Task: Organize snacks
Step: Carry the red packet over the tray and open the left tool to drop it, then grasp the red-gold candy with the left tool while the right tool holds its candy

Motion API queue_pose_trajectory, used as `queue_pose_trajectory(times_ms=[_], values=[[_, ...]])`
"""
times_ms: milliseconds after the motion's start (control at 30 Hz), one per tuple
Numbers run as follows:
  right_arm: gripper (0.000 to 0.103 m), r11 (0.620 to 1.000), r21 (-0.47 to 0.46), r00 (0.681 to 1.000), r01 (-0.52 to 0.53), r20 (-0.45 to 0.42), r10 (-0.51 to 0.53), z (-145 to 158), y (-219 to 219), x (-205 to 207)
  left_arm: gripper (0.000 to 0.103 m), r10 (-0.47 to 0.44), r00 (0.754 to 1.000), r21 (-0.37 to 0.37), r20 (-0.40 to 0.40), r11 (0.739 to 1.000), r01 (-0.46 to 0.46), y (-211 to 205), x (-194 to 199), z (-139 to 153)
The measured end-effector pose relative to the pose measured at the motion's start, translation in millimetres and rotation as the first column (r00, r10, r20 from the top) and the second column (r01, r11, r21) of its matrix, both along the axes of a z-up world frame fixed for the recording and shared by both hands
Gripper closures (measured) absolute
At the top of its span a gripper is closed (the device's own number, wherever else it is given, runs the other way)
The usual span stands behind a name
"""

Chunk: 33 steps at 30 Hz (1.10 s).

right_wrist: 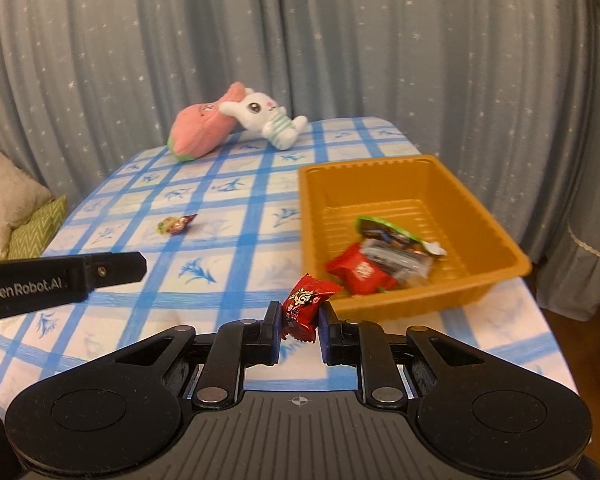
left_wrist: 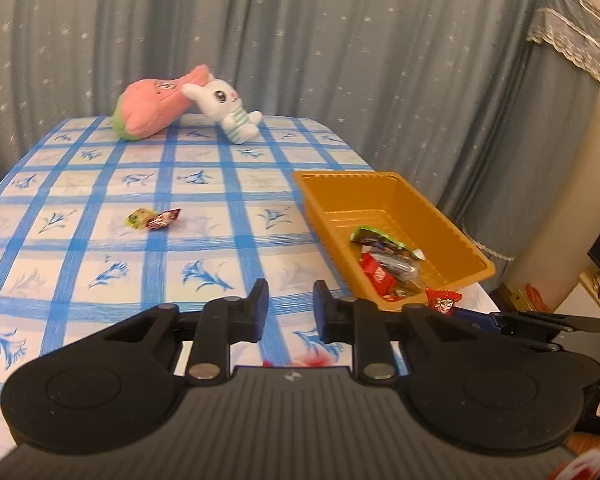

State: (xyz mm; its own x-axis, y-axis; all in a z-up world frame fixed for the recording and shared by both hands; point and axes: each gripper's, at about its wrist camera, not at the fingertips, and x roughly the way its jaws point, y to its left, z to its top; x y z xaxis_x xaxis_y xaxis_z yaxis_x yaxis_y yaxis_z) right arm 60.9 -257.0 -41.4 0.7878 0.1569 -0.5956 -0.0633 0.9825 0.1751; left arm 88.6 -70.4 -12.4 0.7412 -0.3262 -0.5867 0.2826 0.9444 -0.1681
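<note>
Curtain (left_wrist: 340, 40) fills the whole back, grey-blue w/ small white stars. In front of it your table (left_wrist: 100, 248), blue-check cloth w/ flower prints.

Orange tray (right_wrist: 452, 296) sits on the table's right side, near the front edge. Inside, toward its near end: a red packet (right_wrist: 360, 272), a clear-wrapped packet just beside it, and a green-edged packet (right_wrist: 384, 230) lying partly over both. Far half of the tray is bare.

At the far end of the table a pink plush (left_wrist: 152, 108) lies on its side, w/ a white bunny toy (left_wrist: 228, 108) leaning against it, touching.

Your left tongs (left_wrist: 290, 308) hang over the front of the table, left of the tray. Jaws nearly closed, small gap left, nothing between them.

Your right tongs (right_wrist: 300, 320) are clamped on a red candy (right_wrist: 306, 304), pads pressing its two sides, wrapper top sticking up above the fingers. It's off the cloth, just short of the tray's near-left corner, not over the tray.

Mid-table, well left of the tray, two small candies lie touching: a yellow-green one (left_wrist: 140, 218) and a dark red one (left_wrist: 164, 219) on its right.

In the right cam's left edge, cushions (right_wrist: 12, 196) beside the table.
</note>
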Motion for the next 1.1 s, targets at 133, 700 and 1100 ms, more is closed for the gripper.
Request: queue_pose_trajectory(times_ms=[133, 700, 1100], values=[[0.084, 1.0, 0.008, 1.0, 0.028, -0.001, -0.028, -2, -13, -5, 0.083, 0.001, 1.0, 0.003, -0.008, 1.0, -0.001, -4, 3, -5], [0.084, 0.997, 0.05, 0.998, 0.053, -0.032, -0.051, -17, -25, 2, 0.053, -0.28, 0.958, 0.216, -0.063, 0.933, 0.287, -22, -1, -74], [0.084, 0.995, 0.062, 0.995, 0.075, -0.072, -0.07, -33, -30, 14, 0.053, -0.542, 0.834, 0.418, -0.1, 0.738, 0.53, -34, 27, -111]])
